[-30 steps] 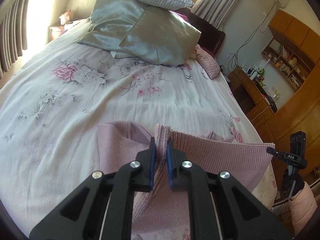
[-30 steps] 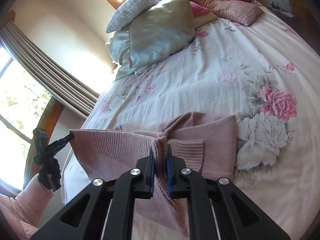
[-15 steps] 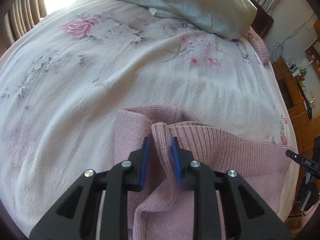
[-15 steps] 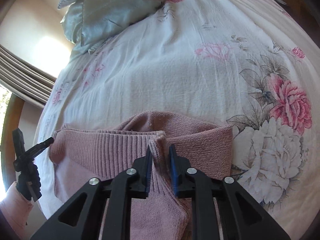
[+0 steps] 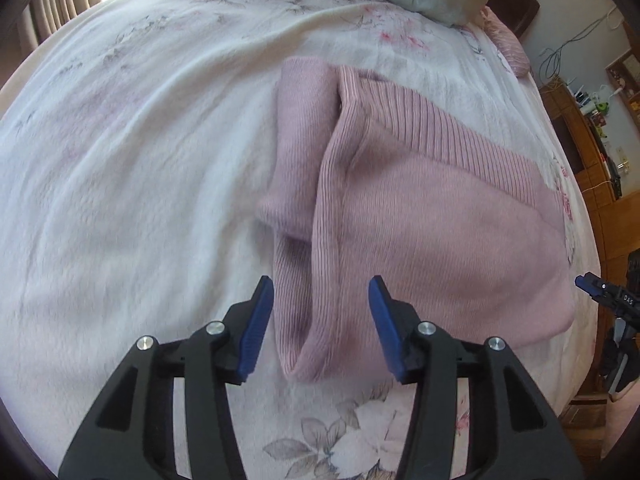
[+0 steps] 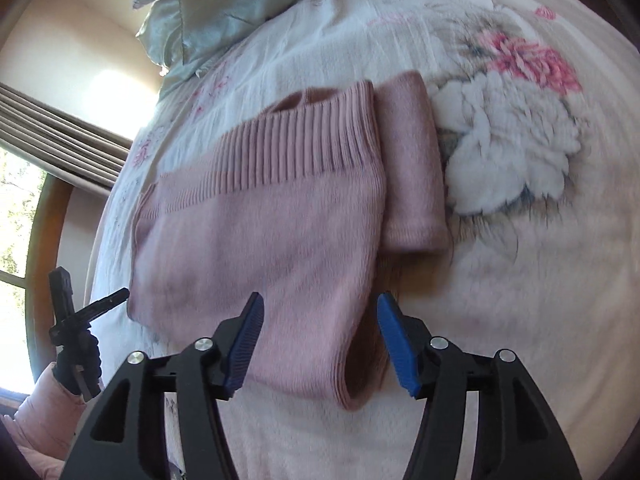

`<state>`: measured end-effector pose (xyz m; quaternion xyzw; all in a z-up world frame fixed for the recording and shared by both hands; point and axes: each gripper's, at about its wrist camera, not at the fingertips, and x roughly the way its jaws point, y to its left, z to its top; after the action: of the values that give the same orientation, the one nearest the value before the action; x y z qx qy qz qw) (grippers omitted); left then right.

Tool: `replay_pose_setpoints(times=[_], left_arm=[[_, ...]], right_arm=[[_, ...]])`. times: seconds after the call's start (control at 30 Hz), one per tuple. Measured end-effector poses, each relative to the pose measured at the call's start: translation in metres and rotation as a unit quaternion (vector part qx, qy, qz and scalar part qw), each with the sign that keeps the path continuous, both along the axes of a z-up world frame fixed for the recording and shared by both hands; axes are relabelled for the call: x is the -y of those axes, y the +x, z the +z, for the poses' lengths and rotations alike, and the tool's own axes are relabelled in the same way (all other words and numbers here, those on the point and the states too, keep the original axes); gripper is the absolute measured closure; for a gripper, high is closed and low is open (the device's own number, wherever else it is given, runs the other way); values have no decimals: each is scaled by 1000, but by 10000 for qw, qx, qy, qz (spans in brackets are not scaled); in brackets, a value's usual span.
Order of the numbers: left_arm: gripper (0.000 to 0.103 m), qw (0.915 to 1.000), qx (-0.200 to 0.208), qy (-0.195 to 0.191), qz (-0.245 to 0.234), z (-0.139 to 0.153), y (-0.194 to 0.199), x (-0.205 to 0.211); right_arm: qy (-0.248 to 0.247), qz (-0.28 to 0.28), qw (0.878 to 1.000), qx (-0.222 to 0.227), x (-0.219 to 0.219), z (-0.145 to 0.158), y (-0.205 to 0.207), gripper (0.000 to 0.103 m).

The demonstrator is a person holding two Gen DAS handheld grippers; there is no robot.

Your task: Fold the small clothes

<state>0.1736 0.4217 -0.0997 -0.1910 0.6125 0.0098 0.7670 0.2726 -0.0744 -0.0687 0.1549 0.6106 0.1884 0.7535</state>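
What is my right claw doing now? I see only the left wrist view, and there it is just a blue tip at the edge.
Observer: In the right wrist view the right claw is open. Its jaws stand on either side of the pink sweater's near folded edge and grip nothing.
Operator: And how does the sweater's right end lie?
Observer: A narrow folded part, probably a sleeve, pokes out past the body there. It lies flat beside the big white flower print on the bedspread.
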Motion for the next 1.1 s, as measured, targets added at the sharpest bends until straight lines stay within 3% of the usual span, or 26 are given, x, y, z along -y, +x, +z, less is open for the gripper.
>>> replay_pose_setpoints(times=[0.1, 0.13, 0.2, 0.23, 0.3, 0.4, 0.53, 0.7, 0.8, 0.9, 0.97, 1.03, 1.1], left_arm=[[60, 9997, -166, -92, 138, -14, -12, 5], [62, 9996, -211, -76, 197, -18, -13, 5], [76, 9992, -257, 53, 305, -22, -13, 6], [79, 9990, -279, 63, 358, -23, -12, 5], [88, 9986, -290, 13, 432, -19, -10, 3], [90, 9991, -241, 41, 351, -9, -12, 4], [90, 9991, -336, 183, 189, -18, -14, 8], [89, 9992, -267, 75, 272, -28, -19, 2], [82, 9993, -271, 121, 221, -27, -21, 0], [68, 9985, -391, 157, 342, -21, -23, -5], [66, 9979, -341, 293, 456, -7, -26, -8], [65, 9972, -63, 536, 517, 16, -25, -8], [59, 9962, 279, 668, 484, 38, -21, -5]], right_arm=[[148, -119, 9995, -248, 2, -20, -22, 43], [207, -155, 9992, -310, 3, -25, -26, 47], [285, -178, 9987, -388, 2, -34, -28, 74], [351, -179, 9982, -459, 1, -36, -28, 86], [362, -186, 9981, -473, 0, -33, -26, 90], [418, -160, 9983, -378, 2, -18, -24, 92], [-5, -77, 9984, -562, 1, -29, -25, 93], [114, -343, 9968, -714, 11, -49, -29, 94], [13, -290, 9973, -676, 7, -51, -28, 95], [48, -252, 9974, -667, 6, -44, -26, 86], [212, -316, 9978, -545, 10, -30, -26, 58], [475, -446, 9976, -248, 19, -11, -24, 49], [758, -619, 9951, -138, 31, 0, -21, 33]])
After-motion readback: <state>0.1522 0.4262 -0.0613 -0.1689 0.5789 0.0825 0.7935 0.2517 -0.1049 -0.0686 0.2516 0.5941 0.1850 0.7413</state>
